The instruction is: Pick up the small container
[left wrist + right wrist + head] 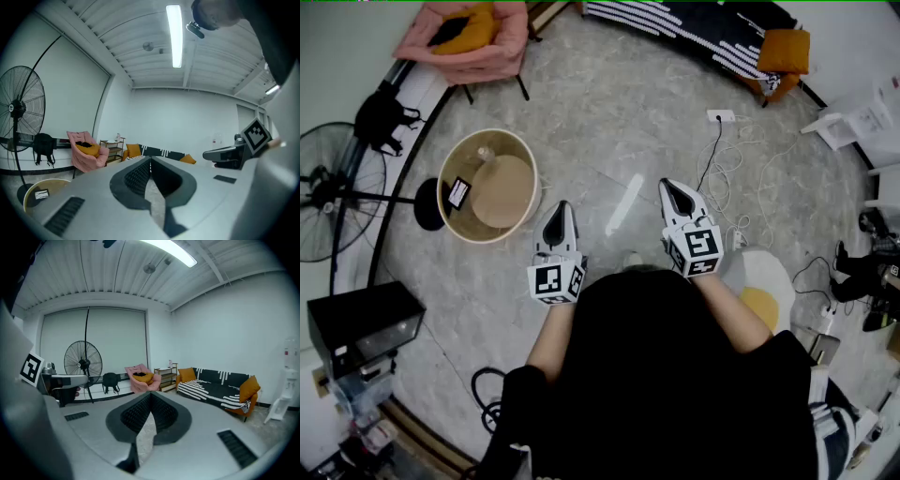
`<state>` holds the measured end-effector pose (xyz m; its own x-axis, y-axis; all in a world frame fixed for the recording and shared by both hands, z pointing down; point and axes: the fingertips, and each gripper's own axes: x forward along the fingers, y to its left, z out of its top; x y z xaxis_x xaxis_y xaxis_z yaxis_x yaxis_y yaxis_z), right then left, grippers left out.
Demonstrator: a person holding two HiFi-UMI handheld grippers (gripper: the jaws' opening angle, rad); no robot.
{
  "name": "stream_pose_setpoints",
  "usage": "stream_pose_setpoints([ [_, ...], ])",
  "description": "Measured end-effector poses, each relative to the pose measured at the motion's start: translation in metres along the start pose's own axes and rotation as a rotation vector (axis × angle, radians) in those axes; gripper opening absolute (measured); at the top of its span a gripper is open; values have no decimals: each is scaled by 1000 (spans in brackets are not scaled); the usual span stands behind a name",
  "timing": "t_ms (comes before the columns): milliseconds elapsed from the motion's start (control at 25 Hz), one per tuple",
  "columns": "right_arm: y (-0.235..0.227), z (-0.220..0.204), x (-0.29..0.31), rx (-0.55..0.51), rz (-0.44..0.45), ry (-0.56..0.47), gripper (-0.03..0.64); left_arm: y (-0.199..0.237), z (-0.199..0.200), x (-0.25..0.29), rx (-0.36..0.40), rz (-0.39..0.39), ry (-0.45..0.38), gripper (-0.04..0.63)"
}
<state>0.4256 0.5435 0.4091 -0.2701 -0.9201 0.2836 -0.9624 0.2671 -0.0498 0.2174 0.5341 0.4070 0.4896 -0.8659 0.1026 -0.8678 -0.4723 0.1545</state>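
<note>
Room: A marbled grey floor (609,122) was seen from above, with a pink chair (473,47) at the far left and a striped sofa (694,23) at the far right.
Small container: A small pale object (486,153), judged to be the container, stood on the far part of a round table (461,161). It was too small for its shape to be made out.
Table: A pale round disc (502,190) and a dark card (458,193) were also held inside its rim.
Risk: With pads pressed shut, the container would be knocked over rather than gripped. The raised rim could be struck on a low approach.
Left gripper (561,214): It was held near the person's body, nearly level, to the right of the table and apart from it. Its jaws were pressed together on nothing.
Right gripper (674,190): It was held alongside, tipped slightly down and well away from the table. Its jaws were likewise closed and empty.
</note>
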Motion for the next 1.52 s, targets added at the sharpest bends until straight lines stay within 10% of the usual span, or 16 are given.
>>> stream_pose_setpoints([
  [920, -55, -18, -26, 3, -5, -27, 21, -67, -19, 39, 45, -61, 28, 23],
  [1520, -117, 1, 109, -3, -63, 41, 21, -19, -4, 191, 18, -165, -7, 22],
])
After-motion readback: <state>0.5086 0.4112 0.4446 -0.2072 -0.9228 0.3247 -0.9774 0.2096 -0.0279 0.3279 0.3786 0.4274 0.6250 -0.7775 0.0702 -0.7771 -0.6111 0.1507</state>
